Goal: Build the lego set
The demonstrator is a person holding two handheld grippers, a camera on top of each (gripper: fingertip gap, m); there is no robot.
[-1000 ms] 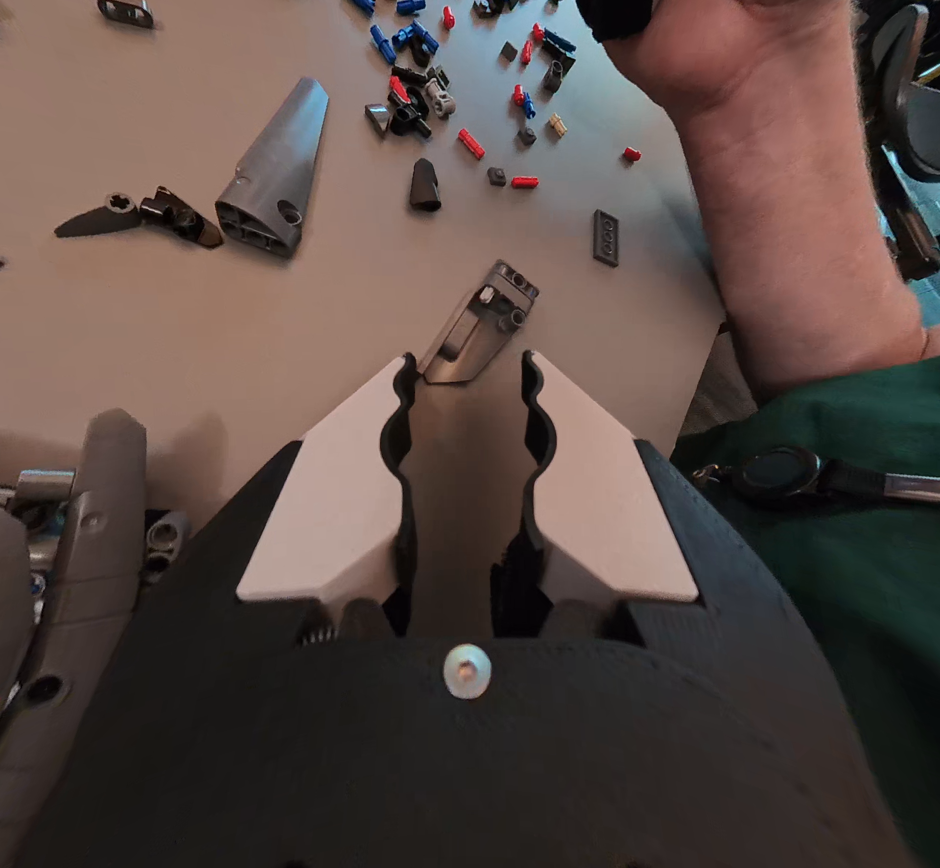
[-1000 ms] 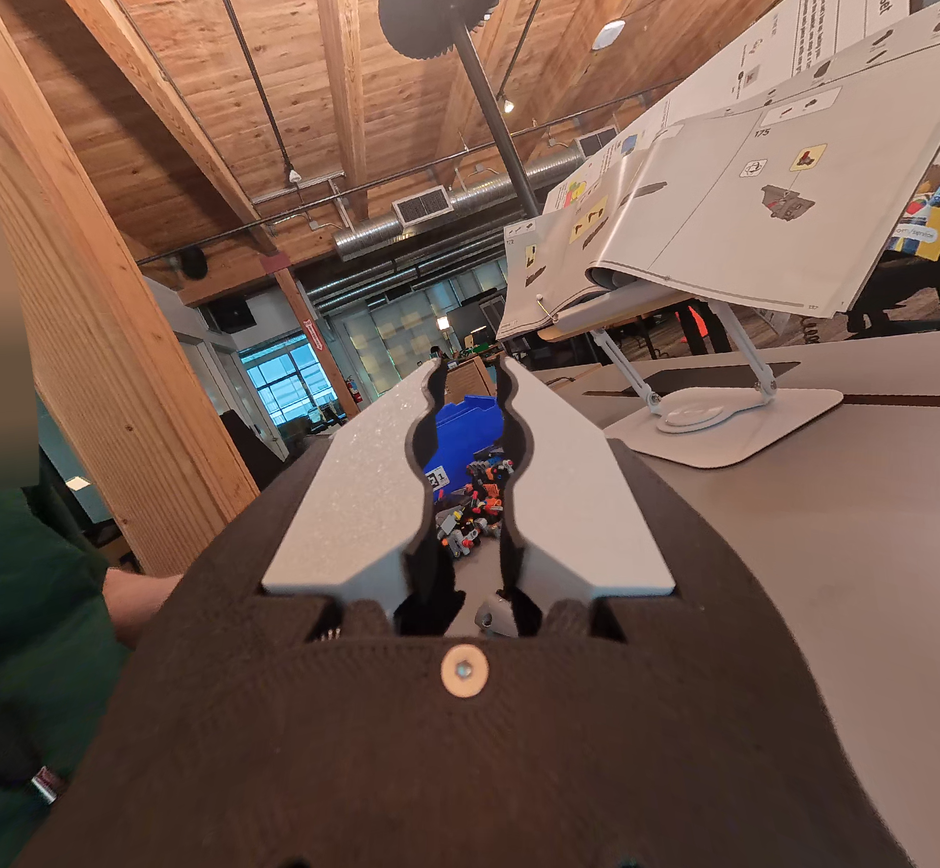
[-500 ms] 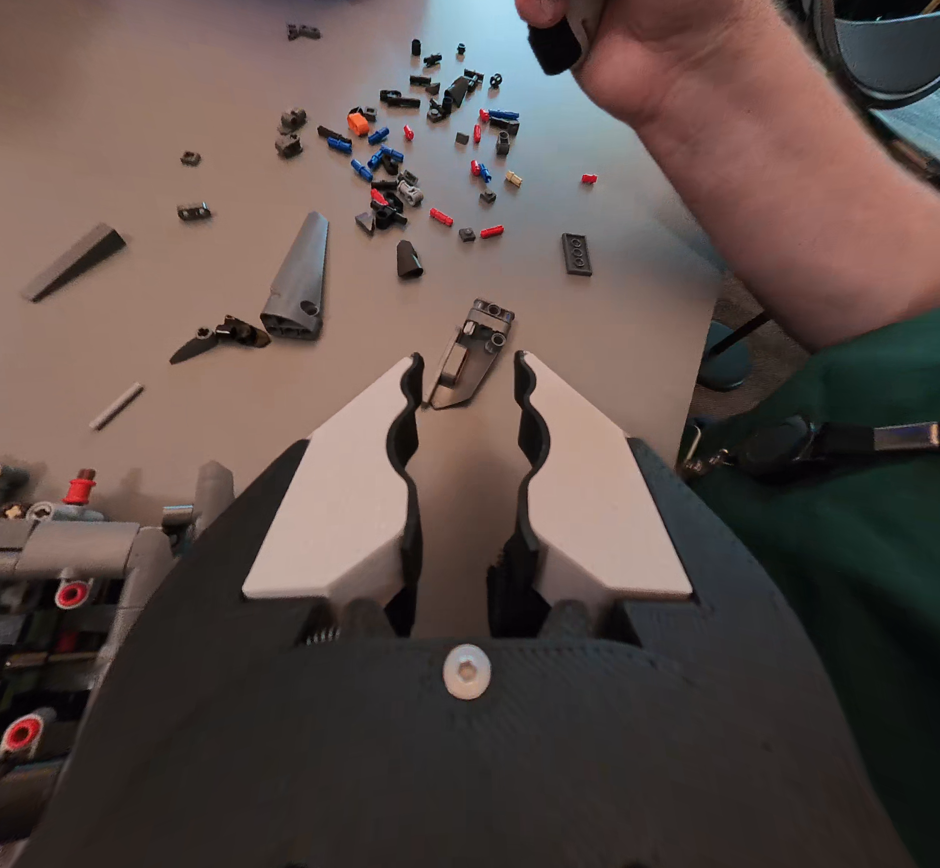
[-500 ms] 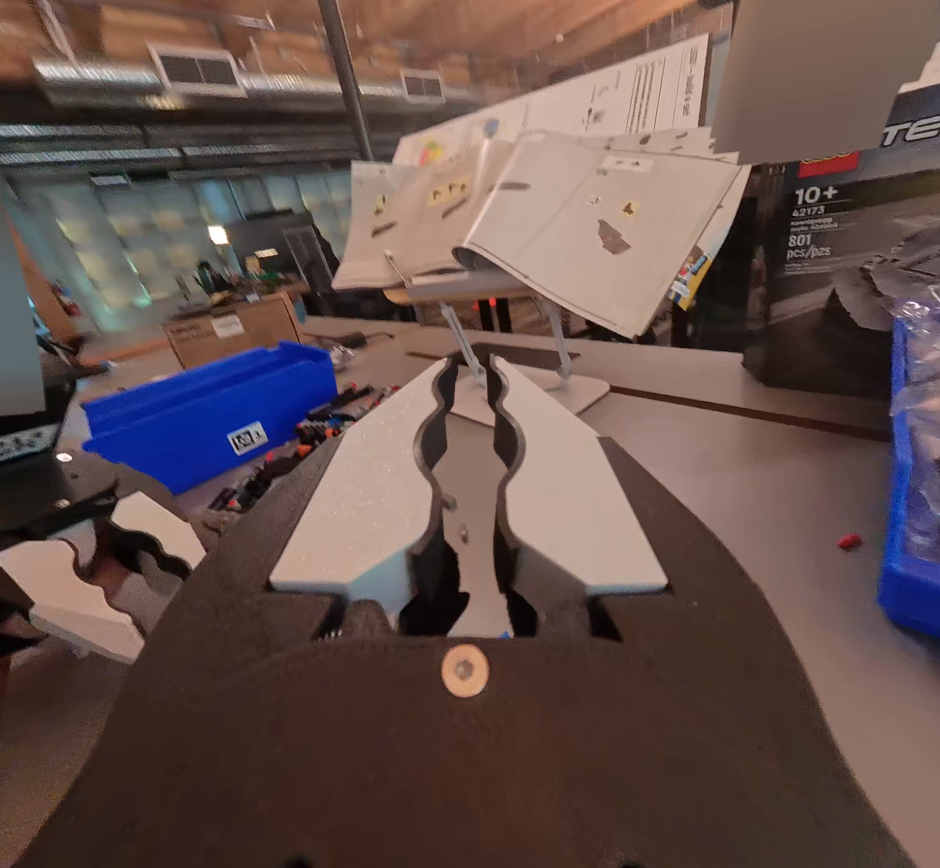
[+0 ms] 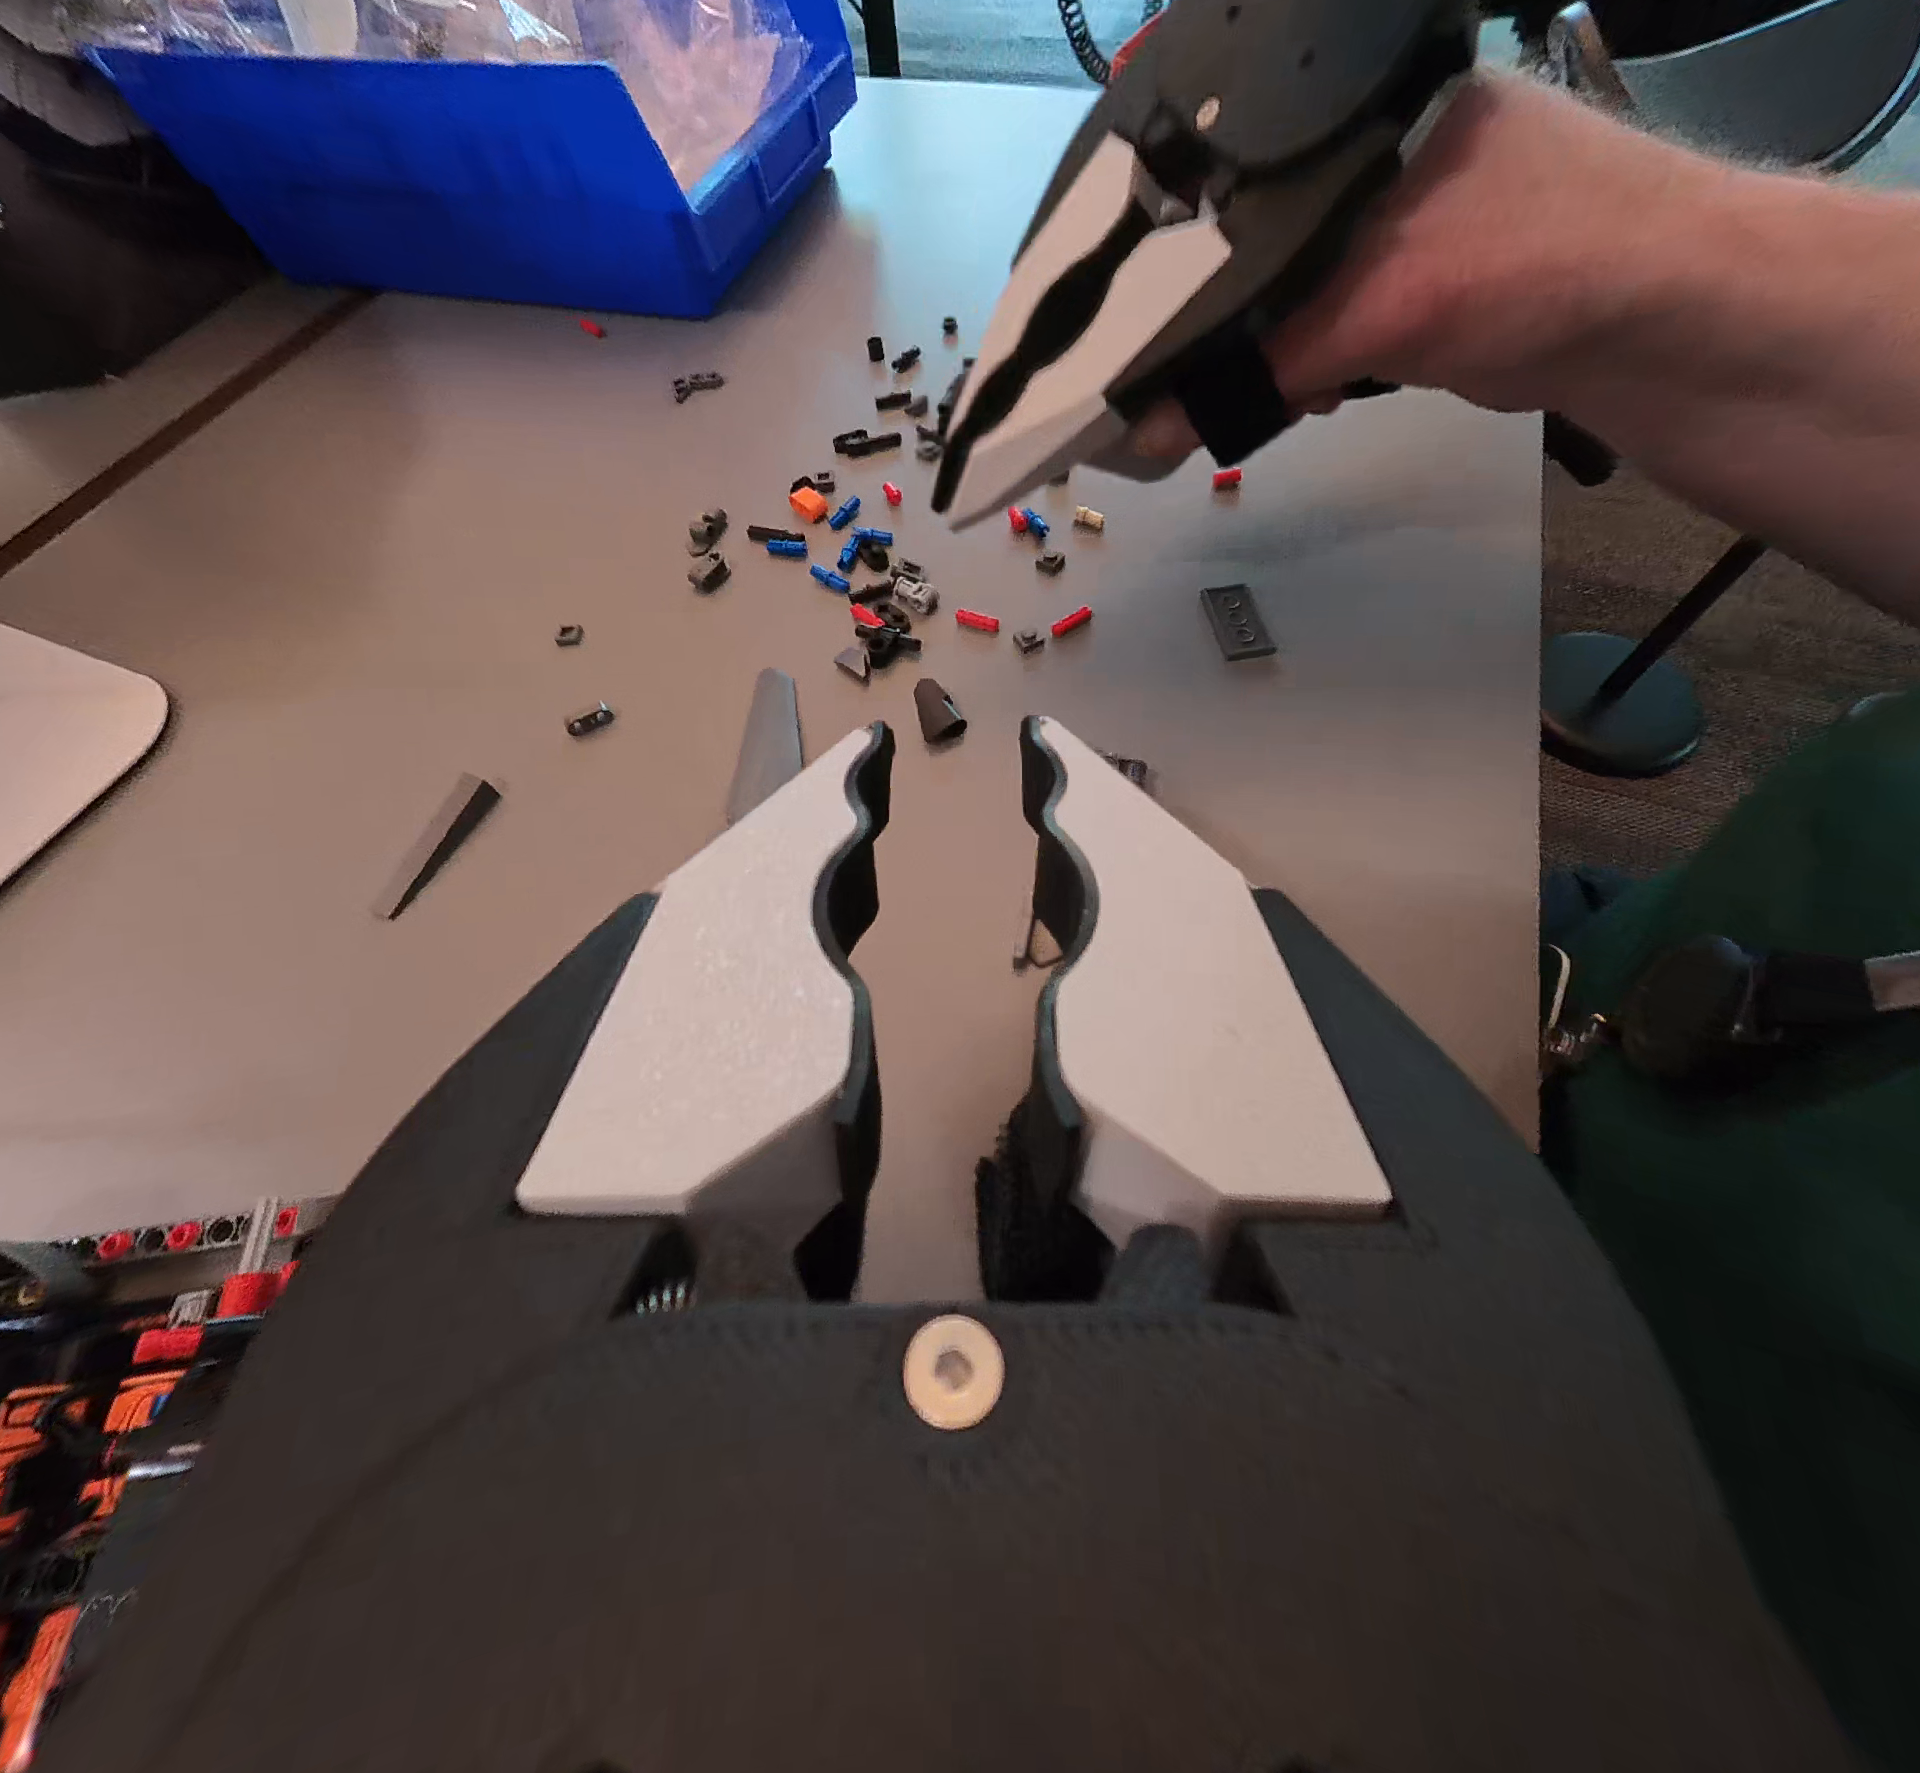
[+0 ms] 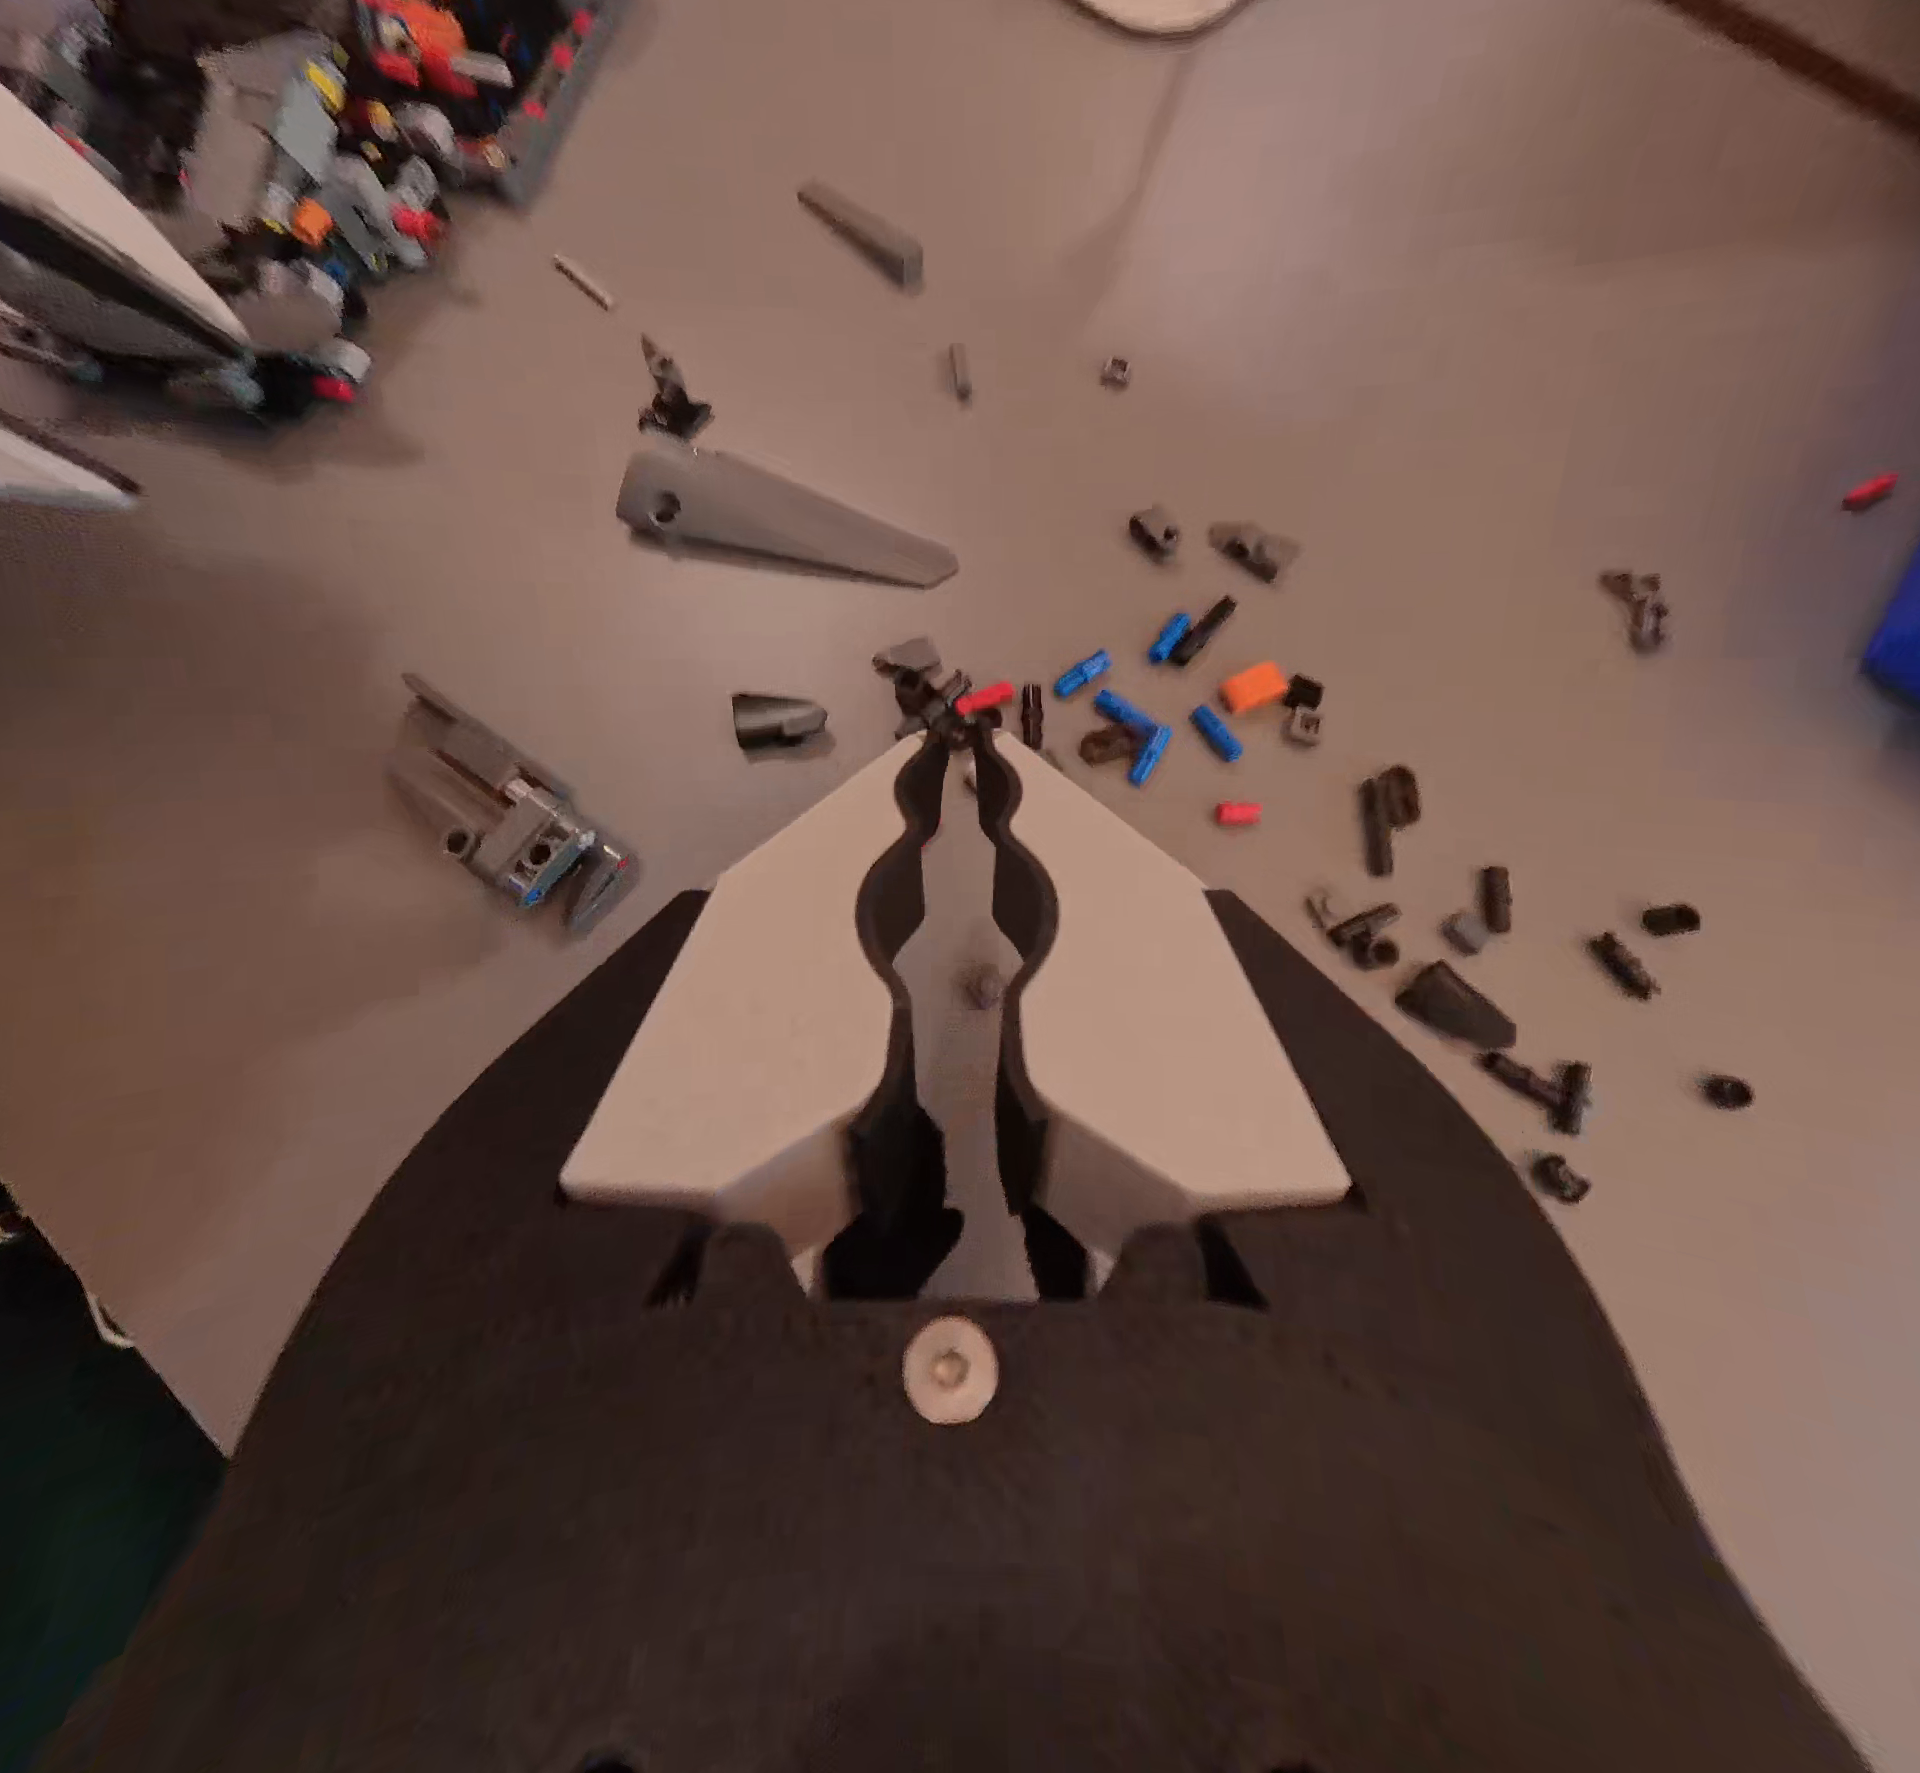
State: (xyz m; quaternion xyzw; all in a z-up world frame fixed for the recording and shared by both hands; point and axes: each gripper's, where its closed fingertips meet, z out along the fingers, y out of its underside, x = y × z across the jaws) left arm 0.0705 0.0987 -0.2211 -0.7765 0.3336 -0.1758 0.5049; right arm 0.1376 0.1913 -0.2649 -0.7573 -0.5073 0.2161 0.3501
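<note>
Left gripper [image 5: 956, 736] jaws apart, empty, hovering over table [image 5: 312, 580] near half-built model [image 5: 94, 1411]. Loose pins and connectors [image 5: 883, 570] scattered mid-table. Right gripper [image 6: 961, 747] pinched nearly closed, tips right at red pin cluster [image 6: 951, 695], can't tell if gripping. Pieces look tiny, stiff, slick; guessing pinch across short axis.

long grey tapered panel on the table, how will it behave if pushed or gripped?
The grey tapered panel looks like rigid moulded plastic, so probably stiff. It lies flat, so likely slides rather than rolls. Its smooth, narrowing sides may slip between fingers.
</note>
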